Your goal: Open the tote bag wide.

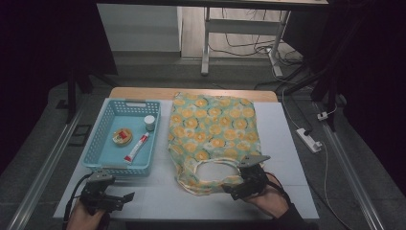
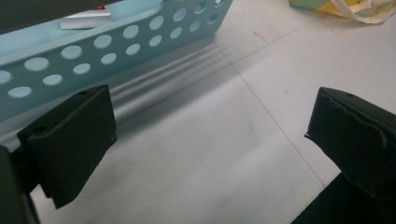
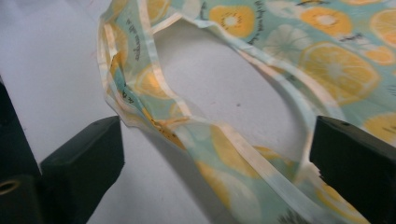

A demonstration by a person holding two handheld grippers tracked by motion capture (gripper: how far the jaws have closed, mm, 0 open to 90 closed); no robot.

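Observation:
A teal cloth bag [image 1: 213,127] printed with orange citrus slices lies flat on the white table [image 1: 287,158], its handle loop [image 1: 210,167] toward the near edge. My right gripper [image 1: 233,191] is at that handle. In the right gripper view its jaws [image 3: 215,154] stand wide, the handle strap [image 3: 154,93] runs between them, and neither pad presses on it. My left gripper [image 1: 125,199] rests low at the near left, open over bare table [image 2: 210,135], just in front of the blue basket [image 2: 116,42].
The perforated blue basket [image 1: 95,139] at the left holds a red and white tube [image 1: 136,147], a small white jar [image 1: 149,122] and a round tin [image 1: 122,136]. A power strip [image 1: 309,139] lies on the floor to the right.

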